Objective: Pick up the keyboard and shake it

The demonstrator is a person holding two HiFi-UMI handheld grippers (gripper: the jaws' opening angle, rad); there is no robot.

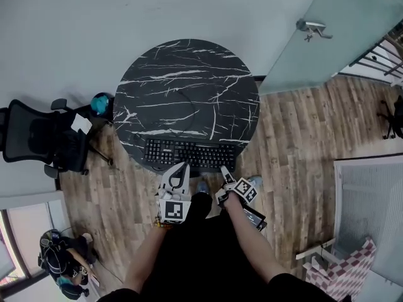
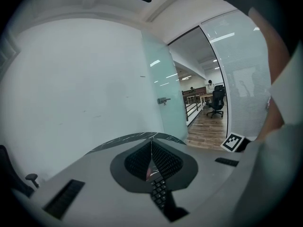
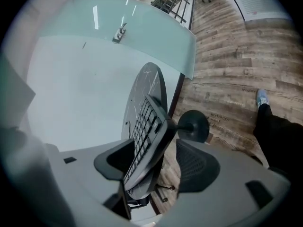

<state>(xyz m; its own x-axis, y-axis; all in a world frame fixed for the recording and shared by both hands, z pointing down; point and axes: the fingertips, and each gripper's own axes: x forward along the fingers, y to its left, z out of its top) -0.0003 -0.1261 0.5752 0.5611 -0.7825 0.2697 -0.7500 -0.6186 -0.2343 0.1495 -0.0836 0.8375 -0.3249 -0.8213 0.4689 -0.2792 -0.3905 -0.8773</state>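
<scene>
Left gripper (image 1: pixel 179 167), right gripper (image 1: pixel 224 171): grey shells, black-white marker cubes (image 1: pixel 174 210), dark ribbed fingers (image 2: pixel 163 162). Black clothes (image 1: pixel 201 238), pale-blue shoes (image 1: pixel 202 186).

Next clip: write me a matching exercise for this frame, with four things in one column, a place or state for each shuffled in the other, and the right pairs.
Things
1. black keyboard
2. left gripper
3. right gripper
4. black mesh office chair

Places and states
A. jaws apart, the keyboard's edge between them
B. on the wood floor, at the head view's left
C. jaws shut together
D. at the near edge of the round black marble table

Pairs: 1-D, 2-C, 3-A, 4-B
</scene>
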